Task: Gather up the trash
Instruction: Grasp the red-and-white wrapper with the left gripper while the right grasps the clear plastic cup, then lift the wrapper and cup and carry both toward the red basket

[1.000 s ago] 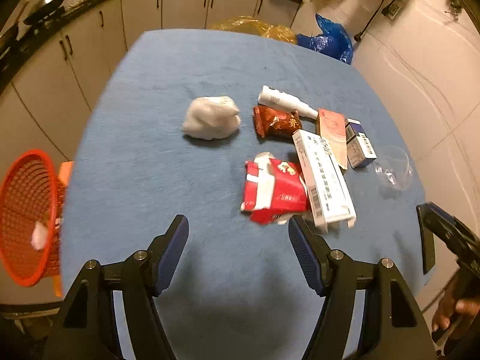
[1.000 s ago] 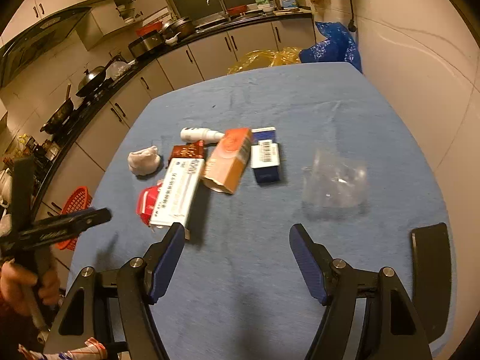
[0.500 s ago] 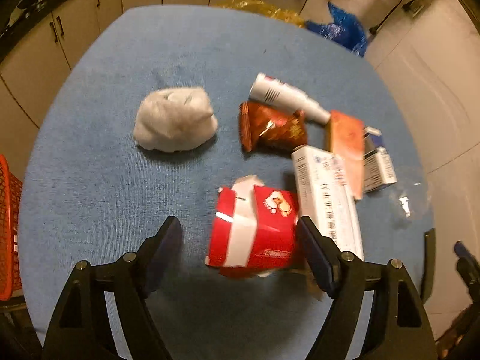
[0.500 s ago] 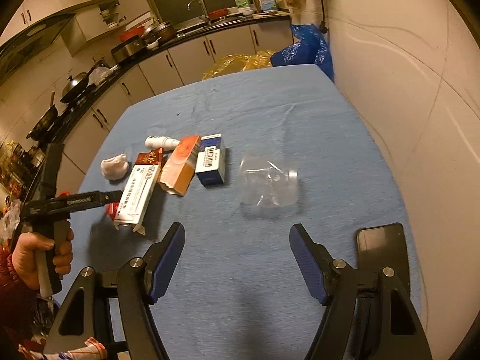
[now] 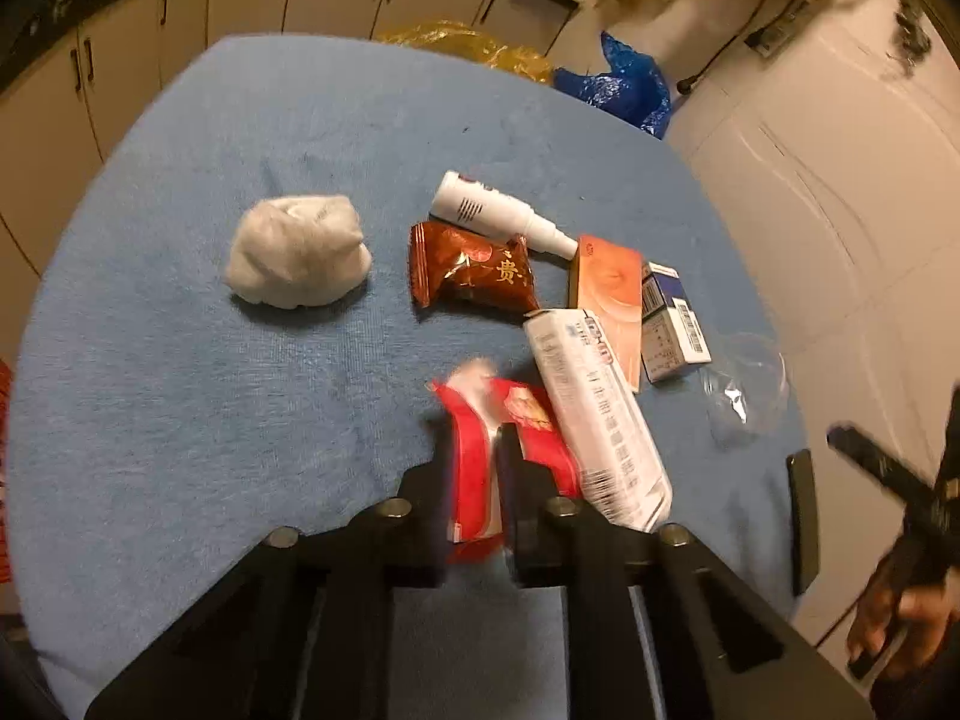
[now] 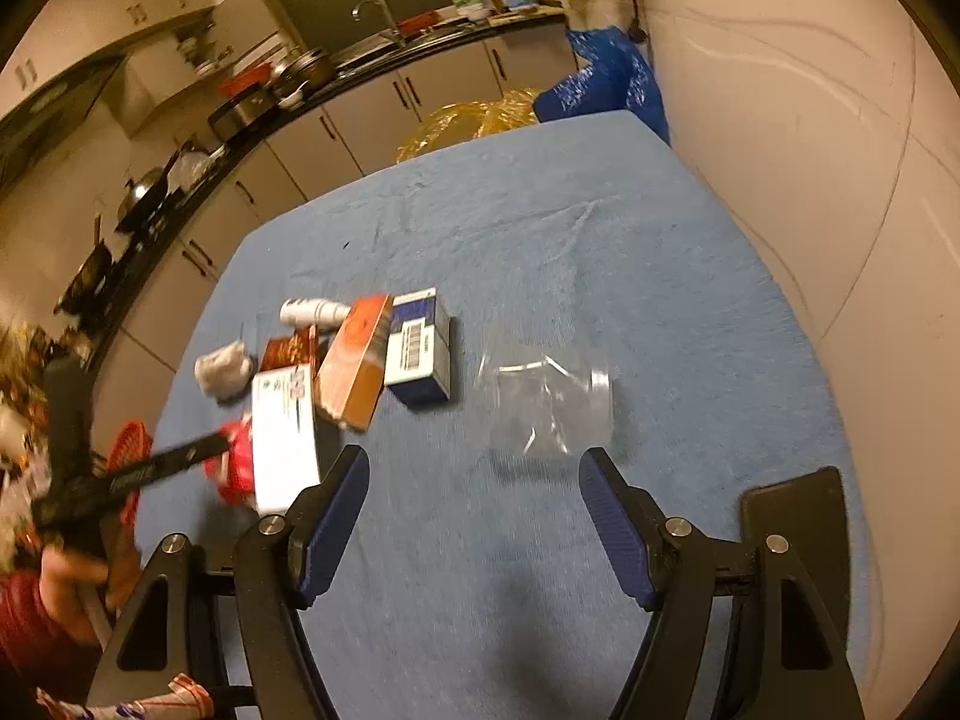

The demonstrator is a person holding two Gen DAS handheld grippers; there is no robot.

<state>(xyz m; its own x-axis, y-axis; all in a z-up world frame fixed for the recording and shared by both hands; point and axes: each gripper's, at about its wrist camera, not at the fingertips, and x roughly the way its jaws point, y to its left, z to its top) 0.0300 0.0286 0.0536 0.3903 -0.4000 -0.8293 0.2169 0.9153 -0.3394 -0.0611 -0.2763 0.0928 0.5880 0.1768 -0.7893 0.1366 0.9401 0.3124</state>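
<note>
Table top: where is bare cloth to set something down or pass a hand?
Bare cloth spans the far half, beyond the tissue wad and white bottle. Also bare: left of the wad, and near the right gripper. Crowded: wrappers and boxes around the white carton.

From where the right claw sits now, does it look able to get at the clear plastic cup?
Probably yes. The right claw is open, and the clear plastic cup lies on its side just ahead of it on bare blue tablecloth. The dark blue box sits apart to the left, so nothing blocks the way.
</note>
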